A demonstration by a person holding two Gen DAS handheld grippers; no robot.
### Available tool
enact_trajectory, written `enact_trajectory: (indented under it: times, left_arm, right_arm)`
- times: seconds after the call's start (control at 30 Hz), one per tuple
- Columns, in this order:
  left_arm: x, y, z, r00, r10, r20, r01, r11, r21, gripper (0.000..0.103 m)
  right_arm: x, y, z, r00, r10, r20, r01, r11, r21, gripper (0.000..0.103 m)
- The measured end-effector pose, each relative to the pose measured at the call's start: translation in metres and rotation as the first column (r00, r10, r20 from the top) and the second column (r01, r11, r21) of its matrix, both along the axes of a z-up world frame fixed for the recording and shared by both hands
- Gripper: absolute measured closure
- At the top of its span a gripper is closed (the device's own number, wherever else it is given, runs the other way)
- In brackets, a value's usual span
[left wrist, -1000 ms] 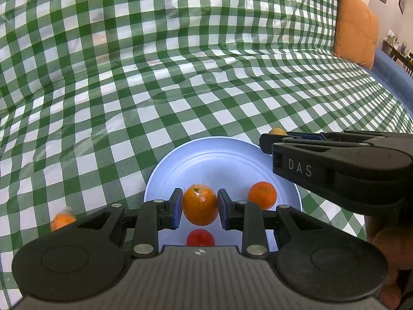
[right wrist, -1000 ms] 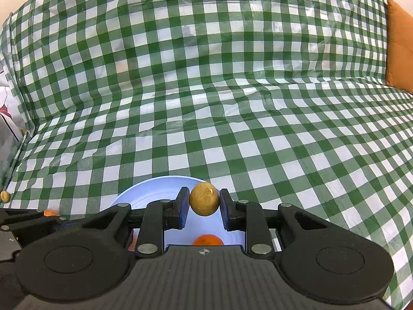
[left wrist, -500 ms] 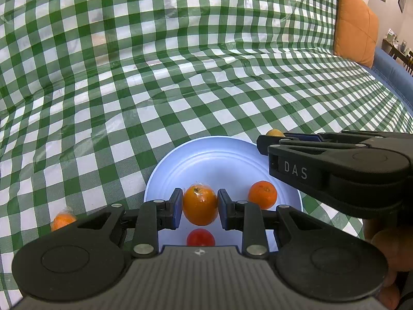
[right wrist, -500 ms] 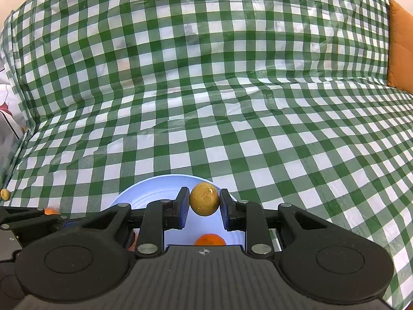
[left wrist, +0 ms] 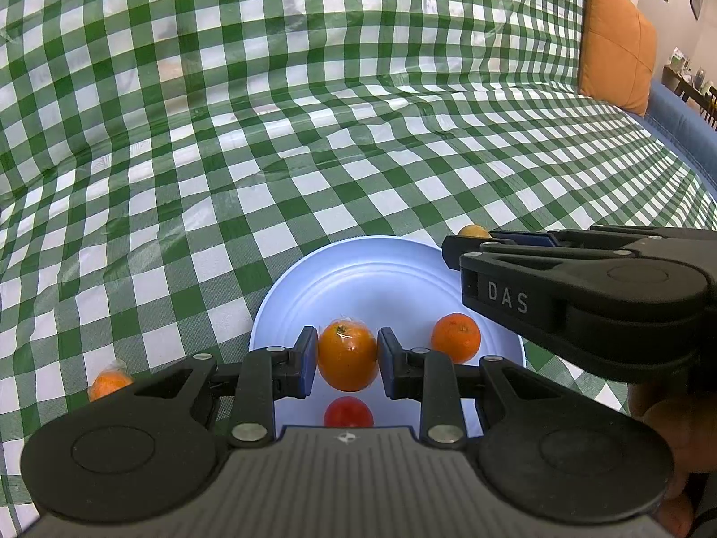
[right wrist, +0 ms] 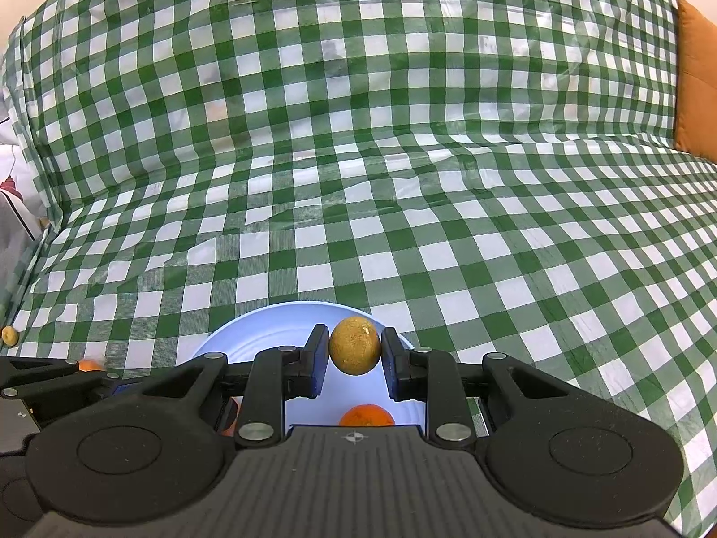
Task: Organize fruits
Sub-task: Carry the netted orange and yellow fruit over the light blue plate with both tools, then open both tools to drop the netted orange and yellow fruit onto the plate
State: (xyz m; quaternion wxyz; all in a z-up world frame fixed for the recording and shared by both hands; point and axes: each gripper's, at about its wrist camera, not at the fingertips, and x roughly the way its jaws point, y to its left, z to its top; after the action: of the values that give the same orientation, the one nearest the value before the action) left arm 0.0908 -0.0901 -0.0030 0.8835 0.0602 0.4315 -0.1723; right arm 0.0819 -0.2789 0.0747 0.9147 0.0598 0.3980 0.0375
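A pale blue plate lies on the green checked cloth. My left gripper is shut on a wrapped orange above the plate's near side. A small orange and a red fruit lie on the plate. My right gripper is shut on a yellow-brown round fruit above the plate; an orange shows below it. In the left wrist view the right gripper's body reaches in from the right, over the plate's right edge.
A wrapped orange lies on the cloth left of the plate. A small yellow fruit sits at the cloth's far left edge. An orange cushion stands at the back right on a blue sofa.
Both grippers have drifted slightly forward over the plate with their fruits still held. Nothing was let go.
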Motion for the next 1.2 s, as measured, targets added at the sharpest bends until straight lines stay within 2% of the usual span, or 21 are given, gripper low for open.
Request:
enact_trajectory:
  times: [0.77,0.9,1.2]
  left_arm:
    - [-0.0017,-0.0010,0.0007,1.000,0.003,-0.005,-0.003,1.000,-0.003,0.071]
    - [-0.0024,-0.0022,0.0022,1.000,-0.004,0.001,0.004,1.000,-0.010,0.071]
    - [-0.0015,-0.0016,0.0041,1.000,0.003,0.011,-0.003,1.000,-0.003,0.071]
  right_arm:
    - [0.0011,0.0013,-0.0017,1.000,0.007,-0.013,-0.007,1.000,0.008,0.077]
    - [0.0031,-0.0006,-0.0017,1.000,-0.002,-0.009,0.002,1.000,0.005,0.064]
    - [0.0040,-0.0024,-0.0015,1.000,-0.022,0.006,0.022,1.000,-0.008,0.059]
